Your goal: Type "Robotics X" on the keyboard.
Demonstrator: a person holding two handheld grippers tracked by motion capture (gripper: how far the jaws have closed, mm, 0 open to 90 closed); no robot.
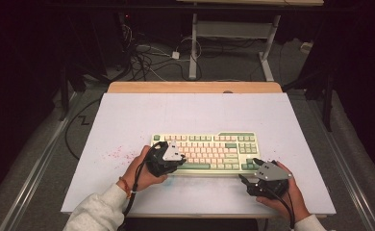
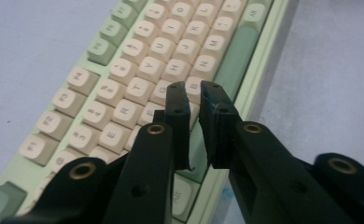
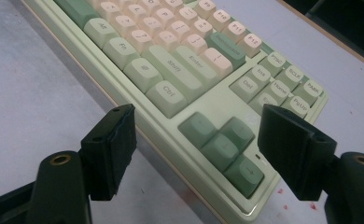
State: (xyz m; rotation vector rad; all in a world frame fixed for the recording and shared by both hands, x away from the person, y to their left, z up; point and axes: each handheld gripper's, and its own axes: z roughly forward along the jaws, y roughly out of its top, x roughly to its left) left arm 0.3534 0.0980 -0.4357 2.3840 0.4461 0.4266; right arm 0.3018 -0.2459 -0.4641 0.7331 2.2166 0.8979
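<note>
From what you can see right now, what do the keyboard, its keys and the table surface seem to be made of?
The keyboard case looks like moulded plastic, pale green with a soft sheen along its front edge. The keycaps seem to be matte plastic too, cream and green, with printed legends. The table surface looks like a painted or laminated board, flat pale grey-blue, with a bare wooden strip at the far edge.

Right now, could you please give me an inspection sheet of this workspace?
Surface: white board, red specks at its left.
Job's things: keyboard, green and cream, flat near the front edge.
Clutter: nothing seen.
Grippers: left gripper over the letter keys, jaws almost together, nothing between them; right gripper open by the arrow keys.
Cables: one from each gripper; tangle on the floor.
Surroundings: dark room, desk legs.
</note>
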